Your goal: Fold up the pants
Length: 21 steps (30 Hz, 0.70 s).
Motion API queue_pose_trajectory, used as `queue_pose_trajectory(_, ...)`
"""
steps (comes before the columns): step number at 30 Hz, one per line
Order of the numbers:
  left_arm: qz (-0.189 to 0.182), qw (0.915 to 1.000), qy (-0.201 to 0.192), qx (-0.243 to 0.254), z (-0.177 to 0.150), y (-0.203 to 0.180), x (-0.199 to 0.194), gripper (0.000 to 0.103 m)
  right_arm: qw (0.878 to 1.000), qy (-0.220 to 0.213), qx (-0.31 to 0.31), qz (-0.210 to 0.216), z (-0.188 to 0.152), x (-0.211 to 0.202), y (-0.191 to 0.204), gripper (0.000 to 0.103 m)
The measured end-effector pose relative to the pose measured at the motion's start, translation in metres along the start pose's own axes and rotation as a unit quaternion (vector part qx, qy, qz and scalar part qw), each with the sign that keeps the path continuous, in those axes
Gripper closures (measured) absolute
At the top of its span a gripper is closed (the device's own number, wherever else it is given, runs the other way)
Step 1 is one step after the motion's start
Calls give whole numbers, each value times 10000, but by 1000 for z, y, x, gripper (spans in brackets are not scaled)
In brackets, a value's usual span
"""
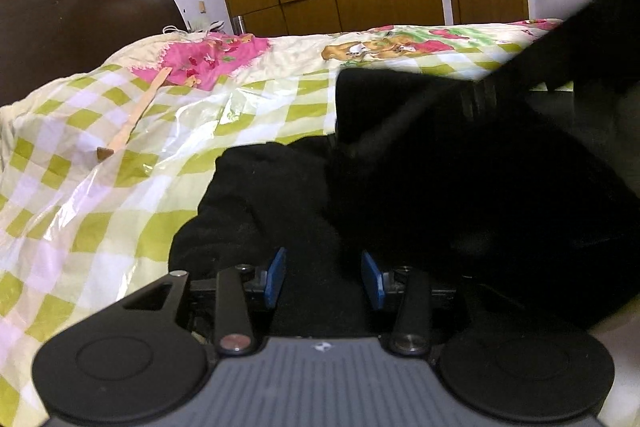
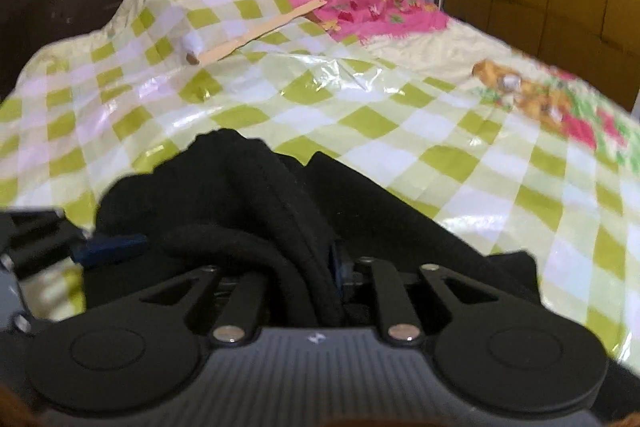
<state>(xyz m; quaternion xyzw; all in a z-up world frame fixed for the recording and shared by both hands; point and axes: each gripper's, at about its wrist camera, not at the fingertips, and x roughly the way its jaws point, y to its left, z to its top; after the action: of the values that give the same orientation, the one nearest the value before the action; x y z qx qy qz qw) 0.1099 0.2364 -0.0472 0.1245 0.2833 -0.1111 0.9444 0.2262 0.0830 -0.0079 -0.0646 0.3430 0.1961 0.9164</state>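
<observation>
My left tongs (image 1: 323,277) are open, their blue pads (image 1: 276,277) spread either side of dark cloth without pinching it. My right tongs (image 2: 304,259) are buried in the fabric: thick folds run straight over them and only a sliver of one pad shows, so I cannot tell whether they are closed on the cloth.

The black pants (image 2: 248,187) lie bunched on the bed (image 2: 360,131), on its green-checked cover near my edge, rumpled rather than flat. A wooden back scratcher (image 2: 256,35) and a pink cloth (image 2: 368,15) lie farther up the cover, well apart from the pants.

I judge this an early step: gathering an edge to spread or double the pants. Next I would need the left tongs to close on a clear edge, then both to pull the cloth taut before laying it over.
</observation>
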Motion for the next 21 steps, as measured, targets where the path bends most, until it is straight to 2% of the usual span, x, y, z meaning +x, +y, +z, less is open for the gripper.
queue_pose_trajectory(2, 8, 10000, 14, -47, -2, 0, 1, 48, 9981, -124, 572, 167, 11, -2, -13, 92)
queue_pose_trajectory(5, -18, 9998, 16, -184, -2, 1, 4, 48, 9884, -587, 1352, 358, 31, -19, -24, 93)
queue_pose_trajectory(7, -35, 9998, 38, -202, -3, -1, 6, 48, 9869, -896, 1251, 476, 44, -29, -13, 93)
queue_pose_trajectory(10, -12, 9999, 59, -125, -2, -3, 8, 49, 9898, -966, 702, 772, 53, -20, 23, 94)
queue_pose_trajectory(13, -43, 9999, 83, -141, 0, -1, 5, 48, 9960, -583, 27, 677, 41, 16, 57, 93)
queue_pose_trajectory(15, -77, 9998, 85, -178, -1, 2, 1, 48, 9977, 17, -160, 653, 23, 43, 64, 92)
queue_pose_trajectory(16, -95, 9997, 81, -193, -2, 3, -1, 48, 9974, 217, -73, 686, 14, 49, 63, 89)
queue_pose_trajectory(18, -101, 9998, 48, -184, -3, 6, -8, 48, 9963, 278, 42, 816, 8, 46, 59, 83)
queue_pose_trajectory(19, -114, 9998, 28, -182, -3, 7, -12, 48, 9944, 266, 197, 1004, 10, 41, 54, 72)
queue_pose_trajectory(21, -123, 9997, 13, -221, -1, 12, -25, 48, 9864, 196, 654, 1494, 16, 26, 40, 70)
